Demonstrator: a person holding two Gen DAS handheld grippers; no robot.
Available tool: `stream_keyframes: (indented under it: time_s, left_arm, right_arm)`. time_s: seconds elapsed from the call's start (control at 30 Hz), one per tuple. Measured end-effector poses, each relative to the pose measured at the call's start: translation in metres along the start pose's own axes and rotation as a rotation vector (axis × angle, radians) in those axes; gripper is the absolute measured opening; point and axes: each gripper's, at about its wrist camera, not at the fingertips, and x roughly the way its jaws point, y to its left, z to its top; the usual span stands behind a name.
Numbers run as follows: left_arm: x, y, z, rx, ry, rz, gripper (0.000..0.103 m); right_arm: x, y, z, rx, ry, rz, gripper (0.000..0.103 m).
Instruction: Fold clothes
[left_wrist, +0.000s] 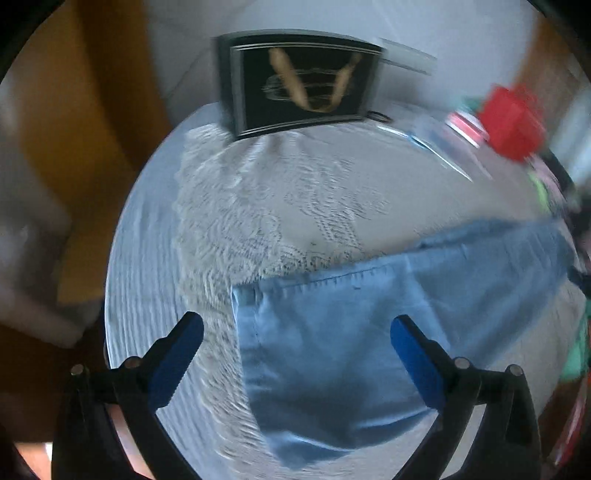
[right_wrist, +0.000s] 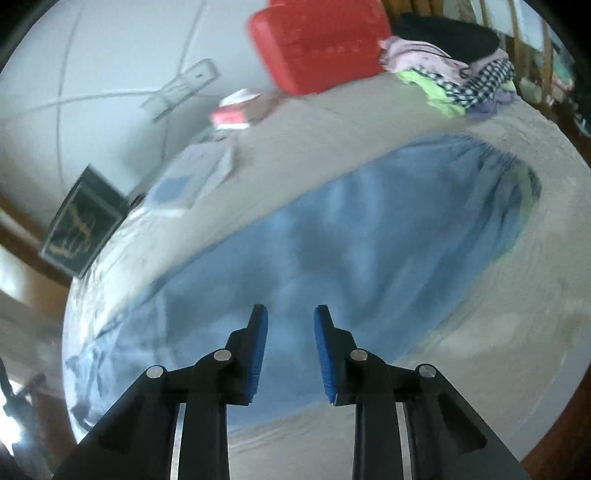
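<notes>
A light blue garment (left_wrist: 332, 343) lies flat on the round table's lace cloth (left_wrist: 236, 221). In the left wrist view its hemmed corner sits between and below my left gripper (left_wrist: 295, 325), whose blue pads stand wide apart above the cloth, holding nothing. In the right wrist view the same blue garment (right_wrist: 351, 236) stretches across the table, gathered waistband at the far right. My right gripper (right_wrist: 290, 314) hovers over its near part, jaws narrowed but apart, with no cloth between the pads. Both views are blurred.
A black framed picture (left_wrist: 299, 81) leans at the table's far edge. A red box (right_wrist: 317, 40), a pile of mixed clothes (right_wrist: 454, 77), a pink-and-white packet (right_wrist: 236, 110) and papers (right_wrist: 192, 181) sit along the back of the table.
</notes>
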Motion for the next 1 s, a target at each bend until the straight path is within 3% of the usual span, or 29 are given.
stream_keyframes:
  time_s: [0.03,0.17,0.27,0.33,0.4,0.6,0.77,0.83,0.93,1.0]
  left_arm:
    - [0.000,0.004,0.002,0.038,0.010,-0.023,0.103]
    - [-0.009,0.018,0.001,0.133,0.050,-0.095,0.103]
    - [-0.004,0.021,0.001,0.194,0.053,-0.090,0.103]
    - [0.004,0.020,0.000,0.213,0.060,-0.087,0.103]
    - [0.013,0.018,0.000,0.241,0.072,-0.079,0.102]
    - [0.044,0.010,0.017,0.364,0.121,-0.091,0.097]
    - [0.074,0.006,0.031,0.544,0.096,-0.118,0.097]
    - [0.085,0.011,0.036,0.588,0.087,-0.179,0.097]
    - [0.099,0.018,0.043,0.661,0.093,-0.281,0.097]
    - [0.105,0.019,0.045,0.724,0.104,-0.298,0.097]
  right_arm:
    - [-0.001,0.016,-0.015,0.006,-0.002,-0.004,0.039]
    - [0.002,0.080,-0.071,0.013,0.045,0.015,0.039]
    - [0.008,0.122,-0.100,-0.034,0.082,0.048,0.037]
    - [0.014,0.150,-0.116,-0.071,0.109,0.077,0.027]
    - [0.021,0.176,-0.130,-0.102,0.133,0.106,0.026]
    - [0.028,0.210,-0.156,-0.057,0.136,0.125,0.026]
    - [0.041,0.223,-0.172,0.030,0.123,0.068,0.029]
    - [0.049,0.233,-0.185,0.068,0.106,0.040,0.029]
    - [0.058,0.257,-0.211,0.178,0.087,-0.038,0.038]
    - [0.055,0.275,-0.233,0.281,0.060,-0.084,0.043]
